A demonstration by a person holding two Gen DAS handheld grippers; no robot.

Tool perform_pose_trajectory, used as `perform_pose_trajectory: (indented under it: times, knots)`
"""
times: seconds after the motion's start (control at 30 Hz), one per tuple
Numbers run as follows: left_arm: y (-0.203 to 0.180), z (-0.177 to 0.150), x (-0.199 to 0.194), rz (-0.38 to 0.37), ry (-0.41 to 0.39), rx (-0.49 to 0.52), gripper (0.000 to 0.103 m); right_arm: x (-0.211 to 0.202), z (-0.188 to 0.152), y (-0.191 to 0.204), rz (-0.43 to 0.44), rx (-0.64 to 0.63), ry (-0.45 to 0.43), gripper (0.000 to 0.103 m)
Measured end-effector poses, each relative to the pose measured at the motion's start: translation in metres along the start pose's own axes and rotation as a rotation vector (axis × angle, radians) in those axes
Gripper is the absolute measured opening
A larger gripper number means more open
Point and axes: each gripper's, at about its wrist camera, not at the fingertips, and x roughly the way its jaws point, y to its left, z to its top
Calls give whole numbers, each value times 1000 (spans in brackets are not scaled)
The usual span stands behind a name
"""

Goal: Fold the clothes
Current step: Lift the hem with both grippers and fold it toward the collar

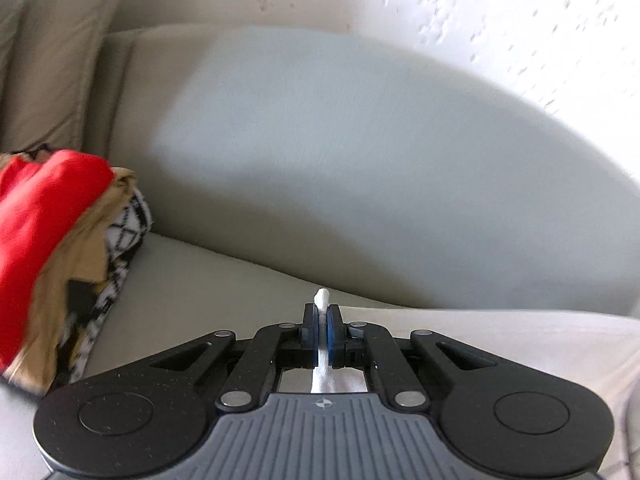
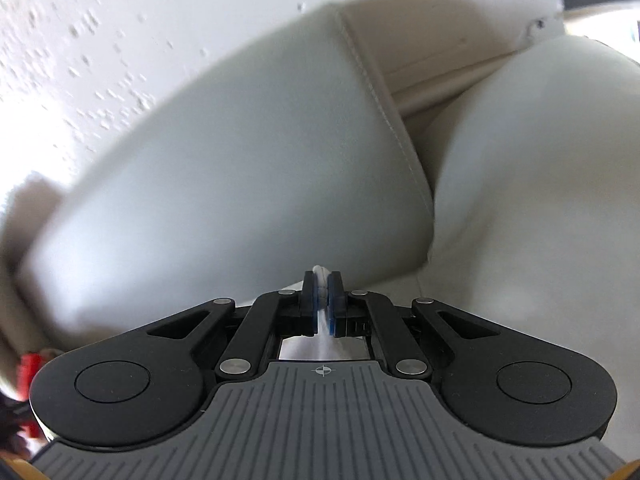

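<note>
In the left wrist view my left gripper [image 1: 321, 314] is shut on a fold of white cloth [image 1: 321, 297]. A small tip of the cloth sticks out past the blue pads, and more of it runs back under the jaws. In the right wrist view my right gripper [image 2: 322, 280] is likewise shut on white cloth [image 2: 319, 269], which bunches up between its pads. Both grippers are held above a beige sofa seat [image 1: 192, 280]. The rest of the white garment is hidden below the gripper bodies.
A pile of clothes lies on the seat at the left: a red piece [image 1: 44, 200], a tan one [image 1: 86, 248] and a black-and-white checked one [image 1: 128, 224]. Sofa back cushions [image 2: 240, 184] rise ahead, with a textured white wall [image 1: 520, 20] behind them. A bit of red [image 2: 28, 364] shows at the lower left.
</note>
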Motion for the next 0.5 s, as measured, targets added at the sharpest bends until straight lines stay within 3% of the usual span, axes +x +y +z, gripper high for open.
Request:
perform_pose_trajectory:
  times: [0.2,0.33,0.4,0.5]
  knots:
    - [3,-18,-87,-73,-16,12,3,-100,-33,-30,101,165,40,4]
    - [15,-52,-146,-106,-13,-1,3,-157,-78,-52,85,175,62,4]
    - [19,-77,-165,-74,41,-11,3,-182,-100,-62,43,149,92,4]
    - [11,-128,-183,77,151,44,3,-205,-140,-85,-34,114,158,4]
